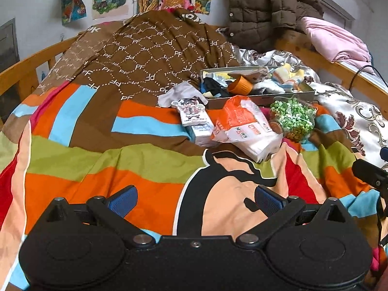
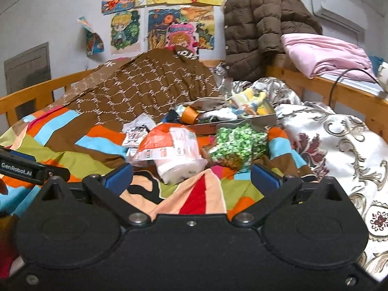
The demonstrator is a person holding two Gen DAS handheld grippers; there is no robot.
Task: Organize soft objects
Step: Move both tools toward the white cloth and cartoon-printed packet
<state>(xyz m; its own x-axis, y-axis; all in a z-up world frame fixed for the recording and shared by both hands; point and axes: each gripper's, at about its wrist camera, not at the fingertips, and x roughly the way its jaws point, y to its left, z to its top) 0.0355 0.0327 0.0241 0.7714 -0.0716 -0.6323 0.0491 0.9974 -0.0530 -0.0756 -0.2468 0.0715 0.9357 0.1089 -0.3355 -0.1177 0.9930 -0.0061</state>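
Bedding first: one striped quilt (image 1: 101, 160), one brown blanket (image 1: 155, 55). One tin (image 2: 232, 120) of soft things sits mid-bed; before it one tissue pack (image 2: 177, 155), one green bag (image 2: 238, 145). Left gripper (image 1: 195, 201) and right gripper (image 2: 191, 178) hover low, jaws spread, empty.

Bg only: cartoon posters (image 2: 157, 17) were on far wall, brown puffer jacket (image 2: 262, 24) hung far right w/ AC unit (image 2: 334, 9) beside it. Wooden bed rail (image 2: 34, 92) ran along left; black cable (image 2: 344, 77) far right.
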